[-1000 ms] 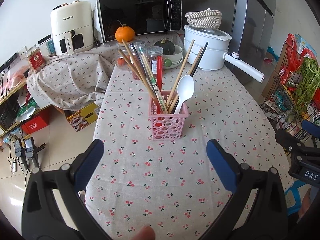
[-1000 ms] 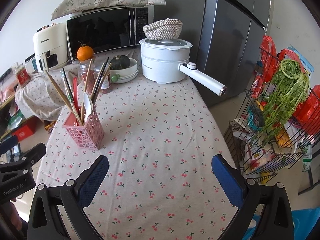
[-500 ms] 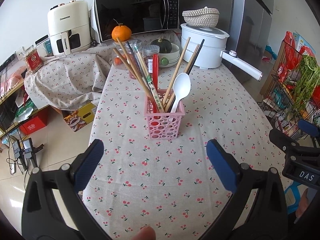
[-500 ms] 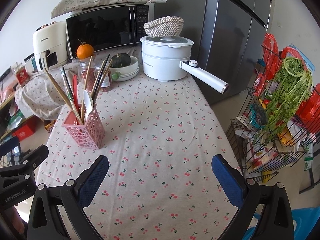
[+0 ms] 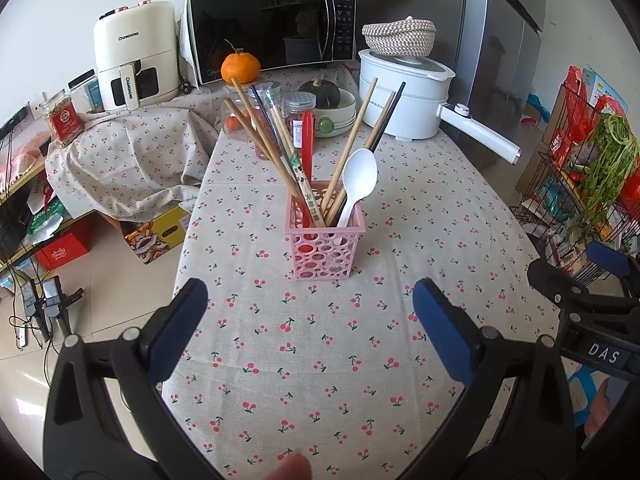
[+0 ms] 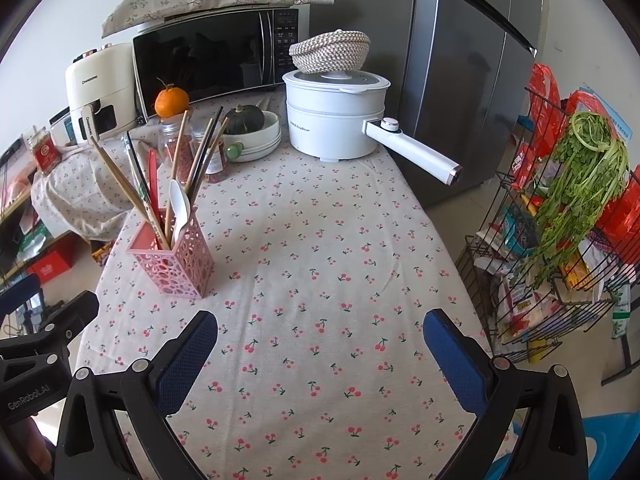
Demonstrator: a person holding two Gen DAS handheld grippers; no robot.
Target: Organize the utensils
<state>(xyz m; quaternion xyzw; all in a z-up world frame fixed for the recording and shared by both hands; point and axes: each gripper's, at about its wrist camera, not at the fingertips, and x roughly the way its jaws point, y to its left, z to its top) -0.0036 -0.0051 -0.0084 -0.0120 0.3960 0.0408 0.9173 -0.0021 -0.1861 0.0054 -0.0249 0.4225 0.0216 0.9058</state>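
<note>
A pink perforated utensil holder [image 5: 325, 249] [image 6: 173, 261] stands upright on the cherry-print tablecloth [image 5: 320, 360] [image 6: 320, 264]. It holds several wooden chopsticks [image 5: 267, 148], a red utensil [image 5: 307, 148] and a white spoon [image 5: 358, 179] [image 6: 179, 209]. My left gripper [image 5: 310, 330] hangs open above the cloth, just short of the holder, with nothing between its blue pads. My right gripper [image 6: 320, 356] is open too and holds nothing, right of the holder, which sits at its upper left.
At the table's far end stand a white electric pot [image 6: 336, 120] with a long handle, a woven basket [image 6: 329, 51], a microwave [image 5: 272, 36], an orange [image 5: 240, 68], jars [image 5: 298, 116] and a bowl with a squash [image 6: 250, 128]. A wire rack with greens [image 6: 576, 216] is at right. The floor drops off at left.
Both grippers have drawn back slightly from the far end of the table, staying open. The holder and its utensils have not moved.
</note>
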